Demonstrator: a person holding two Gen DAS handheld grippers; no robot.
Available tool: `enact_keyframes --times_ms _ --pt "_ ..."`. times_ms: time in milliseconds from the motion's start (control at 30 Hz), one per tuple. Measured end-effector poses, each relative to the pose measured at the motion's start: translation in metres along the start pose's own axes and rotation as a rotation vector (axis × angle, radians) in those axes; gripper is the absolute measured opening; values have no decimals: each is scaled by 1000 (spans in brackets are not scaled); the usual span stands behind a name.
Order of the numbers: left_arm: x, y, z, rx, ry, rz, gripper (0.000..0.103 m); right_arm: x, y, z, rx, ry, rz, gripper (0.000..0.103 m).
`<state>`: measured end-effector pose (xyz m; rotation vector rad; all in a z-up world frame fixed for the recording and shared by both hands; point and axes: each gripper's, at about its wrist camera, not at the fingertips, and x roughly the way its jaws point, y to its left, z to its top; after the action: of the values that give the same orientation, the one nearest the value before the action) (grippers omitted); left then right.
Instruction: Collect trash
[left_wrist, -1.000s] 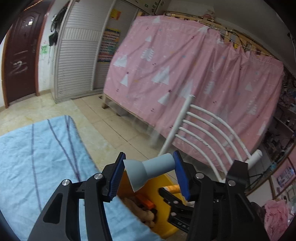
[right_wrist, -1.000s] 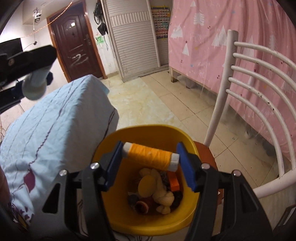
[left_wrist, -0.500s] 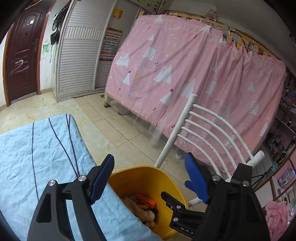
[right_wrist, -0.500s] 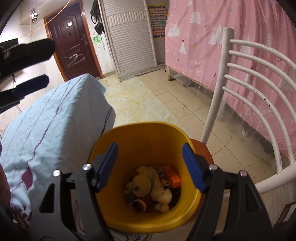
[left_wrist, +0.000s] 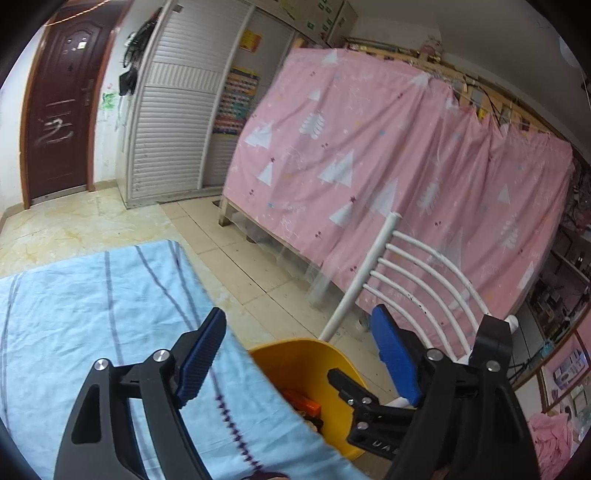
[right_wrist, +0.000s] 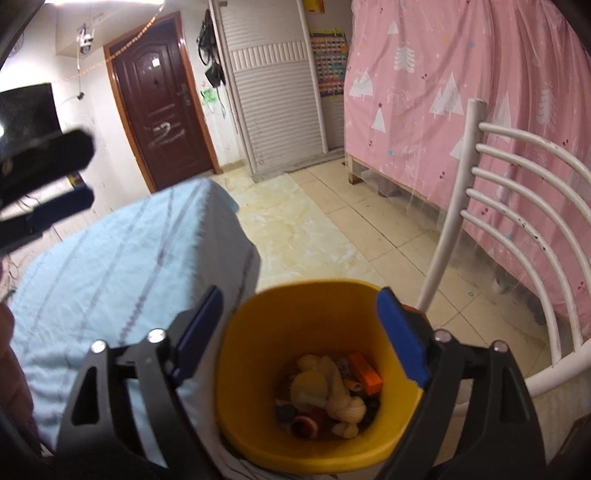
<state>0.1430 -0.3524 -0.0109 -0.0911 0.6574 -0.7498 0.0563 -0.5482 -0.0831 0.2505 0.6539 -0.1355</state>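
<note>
I see the yellow bin (right_wrist: 317, 373) standing upright and open on a white chair's seat, just beside the blue-sheeted bed (right_wrist: 122, 258). Its bottom holds the trash (right_wrist: 328, 395): pale shell-like pieces in a heap, an orange block (right_wrist: 365, 373) against the chair-side wall, and small dark bits. From my left camera only the bin's rim (left_wrist: 295, 347) shows past the bed's edge.

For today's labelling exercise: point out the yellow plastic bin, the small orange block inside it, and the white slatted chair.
yellow plastic bin (right_wrist: 317, 299), right wrist view, far rim
orange block (right_wrist: 365, 373), right wrist view, top face
white slatted chair (right_wrist: 456, 206), right wrist view, back post
</note>
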Motion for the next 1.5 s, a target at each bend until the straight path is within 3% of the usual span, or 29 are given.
enact_keyframes --times_ms 67,433,867,1133,1500 --pt "-15 8 0 -13 -19 8 80 -2 6 5 12 -7 30 86" --pt "-94 48 -1 -47 -108 114 81 -26 66 24 -28 -98 115 91" --pt "-173 113 -14 -112 -183 404 81 -45 149 26 -125 -166 213 97" --pt "-208 147 -18 -154 -195 525 81 -48 185 24 -164 -181 265 97" --pt "-230 170 -27 -169 -202 615 81 -49 220 19 -191 -200 341 97"
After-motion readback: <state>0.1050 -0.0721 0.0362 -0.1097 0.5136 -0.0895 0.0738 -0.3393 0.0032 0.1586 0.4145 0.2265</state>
